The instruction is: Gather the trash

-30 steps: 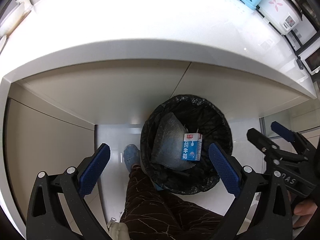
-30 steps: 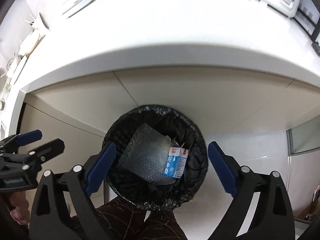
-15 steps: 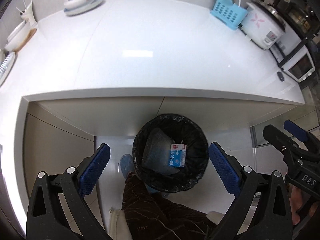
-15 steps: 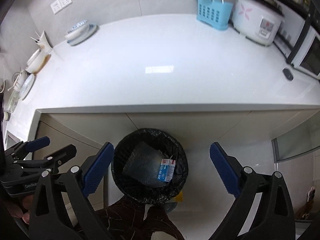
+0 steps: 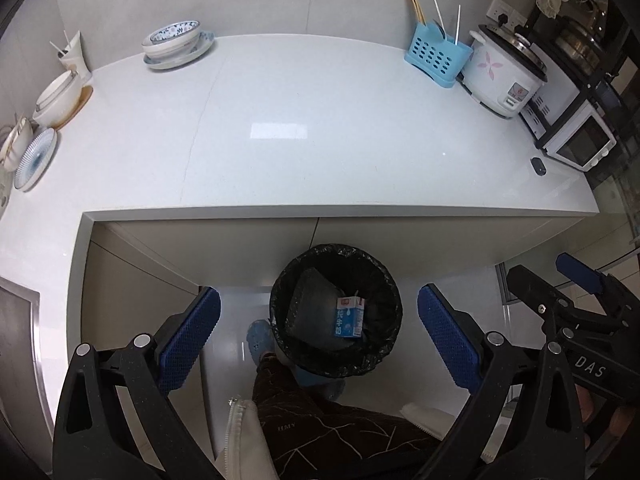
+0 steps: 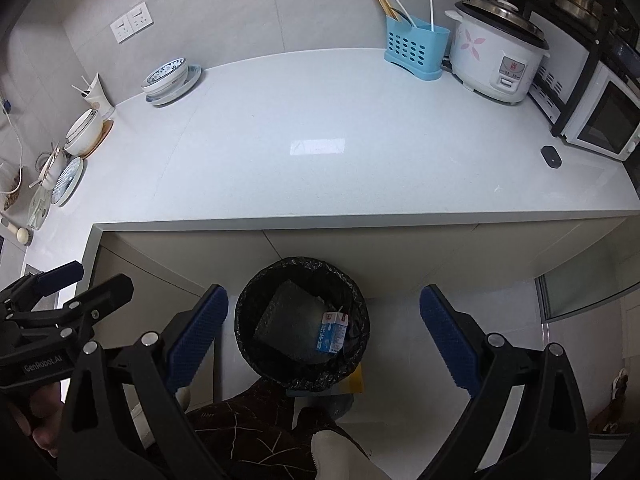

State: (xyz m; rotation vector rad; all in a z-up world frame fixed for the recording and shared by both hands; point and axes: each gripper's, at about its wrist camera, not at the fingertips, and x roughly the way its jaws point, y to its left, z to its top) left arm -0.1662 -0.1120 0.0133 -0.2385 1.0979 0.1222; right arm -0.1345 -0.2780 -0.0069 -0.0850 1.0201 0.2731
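A black-lined trash bin [image 5: 282, 304] stands on the floor under the white counter; it also shows in the right wrist view [image 6: 244, 312]. Inside lie a blue-and-white milk carton [image 5: 349, 316] [image 6: 333, 332] and a sheet of bubble wrap [image 5: 310, 304] [image 6: 282, 320]. My left gripper [image 5: 318, 338] is open and empty, held high above the bin. My right gripper [image 6: 322, 340] is open and empty, also high above the bin. Each gripper shows at the edge of the other's view.
The white counter [image 5: 320, 128] carries stacked bowls [image 5: 174, 42], plates [image 5: 34, 158], a blue utensil basket [image 5: 434, 56], a rice cooker [image 5: 504, 72] and a microwave [image 5: 580, 144] around its edges. The person's legs [image 5: 320, 420] stand beside the bin.
Both grippers have risen well above the bin, so the whole countertop has come into view and the bin looks smaller. Both stay open.
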